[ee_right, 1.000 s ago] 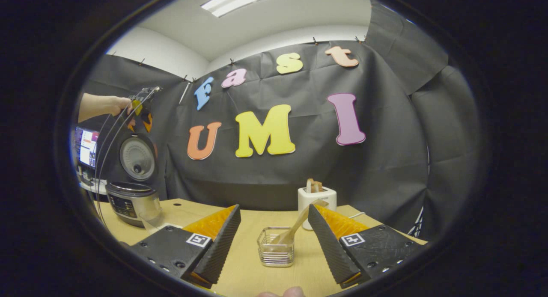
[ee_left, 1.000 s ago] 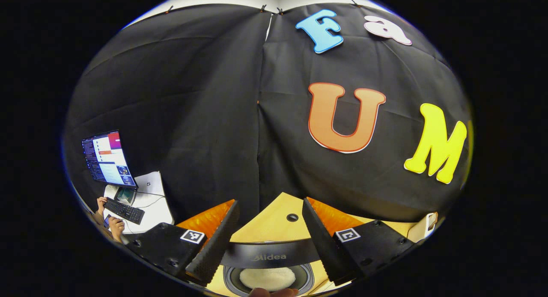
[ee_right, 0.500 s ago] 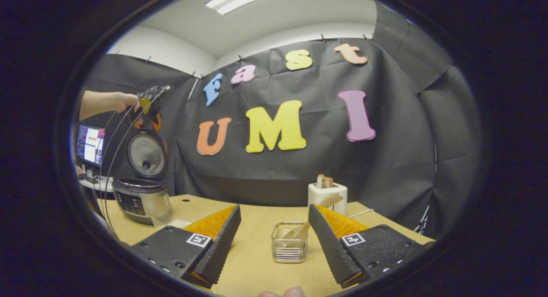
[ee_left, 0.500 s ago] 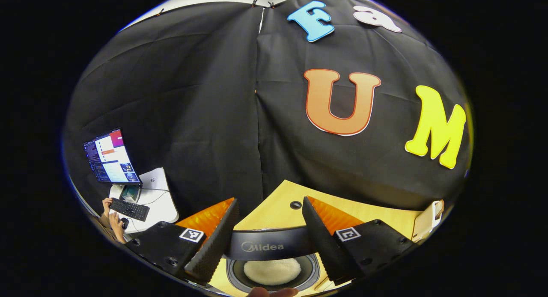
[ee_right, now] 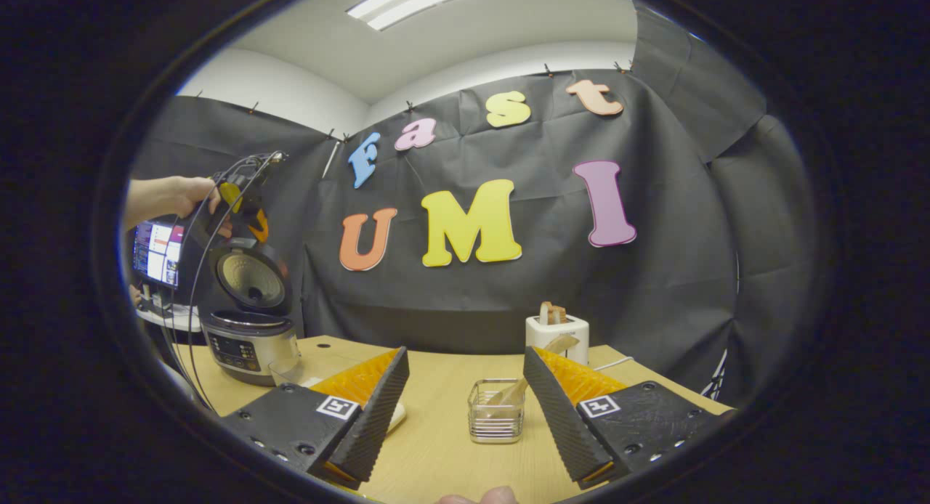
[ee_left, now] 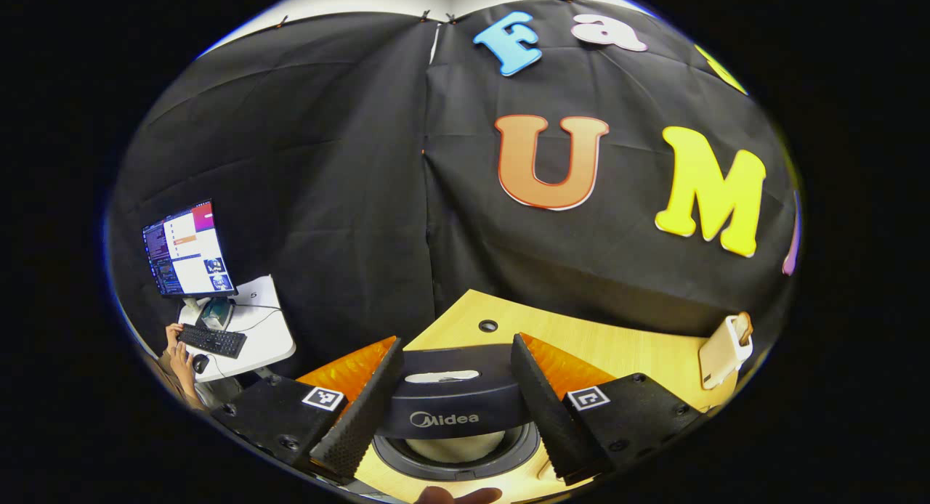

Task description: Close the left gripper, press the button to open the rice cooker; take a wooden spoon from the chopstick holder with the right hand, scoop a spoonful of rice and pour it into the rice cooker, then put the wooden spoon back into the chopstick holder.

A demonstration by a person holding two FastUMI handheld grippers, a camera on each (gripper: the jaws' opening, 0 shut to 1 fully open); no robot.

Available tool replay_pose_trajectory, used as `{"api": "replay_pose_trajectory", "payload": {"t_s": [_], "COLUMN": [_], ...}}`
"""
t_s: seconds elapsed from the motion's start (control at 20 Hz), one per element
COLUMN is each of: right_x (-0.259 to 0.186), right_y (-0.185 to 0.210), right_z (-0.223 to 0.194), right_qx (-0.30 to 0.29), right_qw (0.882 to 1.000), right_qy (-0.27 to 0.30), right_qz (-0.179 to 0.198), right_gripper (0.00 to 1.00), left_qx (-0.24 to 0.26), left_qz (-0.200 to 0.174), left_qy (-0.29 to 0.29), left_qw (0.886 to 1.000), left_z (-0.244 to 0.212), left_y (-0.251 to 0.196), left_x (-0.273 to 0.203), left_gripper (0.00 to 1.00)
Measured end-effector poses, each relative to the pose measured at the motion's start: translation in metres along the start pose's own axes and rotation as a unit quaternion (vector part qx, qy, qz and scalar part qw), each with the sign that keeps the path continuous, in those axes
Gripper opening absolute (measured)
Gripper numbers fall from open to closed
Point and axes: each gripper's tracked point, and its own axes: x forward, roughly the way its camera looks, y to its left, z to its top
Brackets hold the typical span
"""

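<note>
**Both claws apart, cooker lid up**

We see the light wooden table (ee_right: 436, 446) carrying everything. At its left end stands the silver rice cooker (ee_right: 251, 342), its round lid tipped up. In the left gripper view the cooker's dark lid edge (ee_left: 450, 406) fills the gap between our left gripper (ee_left: 456, 417) fingers, which stand wide apart and hold nothing; whether they touch the lid we cannot tell. Below it lies the pot rim with pale rice inside.

In the right gripper view, a hand holds the left gripper above the cooker. Our right gripper (ee_right: 465, 424) is likewise spread and empty. Between its fingers, farther off, sits the clear ribbed chopstick holder (ee_right: 496, 420) with the wooden spoon (ee_right: 534, 362) leaning out to the right. Behind it stands a white toaster (ee_right: 558, 337).
</note>
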Motion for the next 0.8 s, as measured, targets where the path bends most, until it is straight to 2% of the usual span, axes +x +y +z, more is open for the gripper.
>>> {"api": "replay_pose_trajectory", "payload": {"t_s": [0.1,0.35,0.8], "right_x": [-0.006,-0.021,-0.03], "right_y": [-0.001,0.004,0.014], "right_z": [0.002,0.006,-0.002], "right_qx": [0.01,0.018,0.004], "right_qw": [1.0,1.0,1.0], "right_qy": [0.0,-0.007,0.008], "right_qz": [-0.003,-0.005,-0.001], "right_gripper": [0.94,0.95,0.95], "left_qx": [0.005,-0.02,0.001], "left_qz": [-0.003,-0.024,-0.018], "left_qy": [-0.007,-0.007,-0.036], "left_qw": [1.0,0.999,0.999], "left_z": [-0.017,-0.059,-0.117], "left_y": [-0.002,-0.009,-0.013], "left_x": [-0.006,-0.016,-0.021], "left_gripper": [0.96,0.96,0.96]}}
